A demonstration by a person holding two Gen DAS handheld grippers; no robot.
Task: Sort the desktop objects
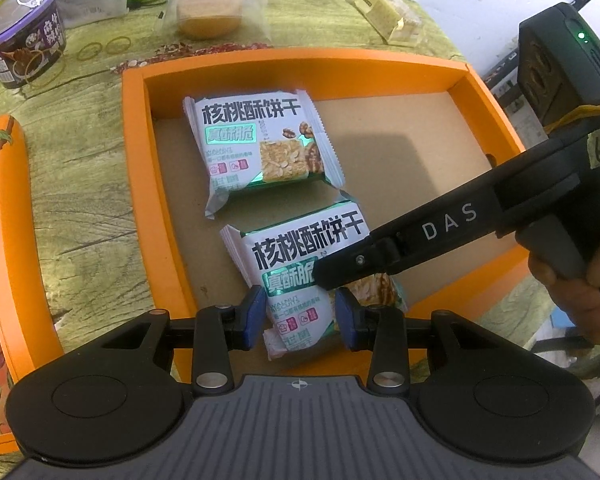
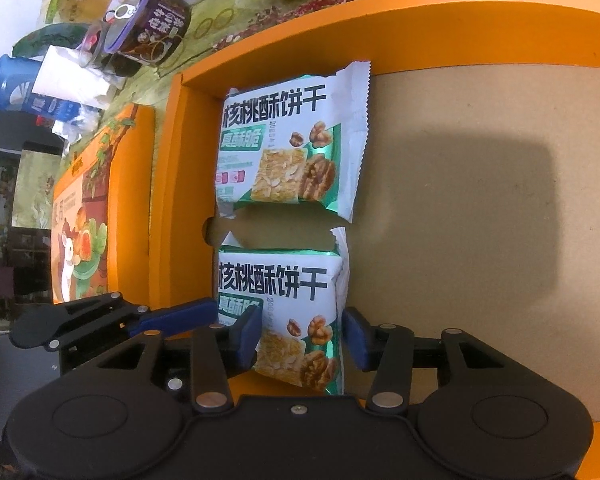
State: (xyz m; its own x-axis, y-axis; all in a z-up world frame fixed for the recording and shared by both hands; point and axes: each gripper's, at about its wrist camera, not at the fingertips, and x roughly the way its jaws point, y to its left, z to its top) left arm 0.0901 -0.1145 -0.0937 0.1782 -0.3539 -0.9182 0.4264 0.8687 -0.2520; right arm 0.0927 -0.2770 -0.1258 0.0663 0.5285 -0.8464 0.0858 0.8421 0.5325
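Orange box [image 1: 134, 152] on tabletop [image 1: 80, 128]: two walnut biscuit packets inside, far packet [image 1: 256, 148] by back wall, near packet [image 1: 300, 276] by front wall. Left tool [image 1: 300, 314] clenched on near packet. Right tool [image 2: 302, 338] straddles same packet; grip unclear.

Looking down into an orange box [image 2: 284, 32] with a brown cardboard floor. Two walnut biscuit packets along its left wall: far packet [image 2: 288, 144] lying flat, near packet [image 2: 284, 312] between the blue pads [image 2: 249, 338] of the right gripper [image 2: 300, 340], left pad against the wrapper, right pad just beside it. At lower left, the left gripper [image 2: 112, 320], closed. Left of the box, an illustrated orange lid [image 2: 88, 208]; beyond, a purple-lidded can [image 2: 148, 28], a blue bottle [image 2: 12, 84], yellow rubber bands [image 2: 214, 22]
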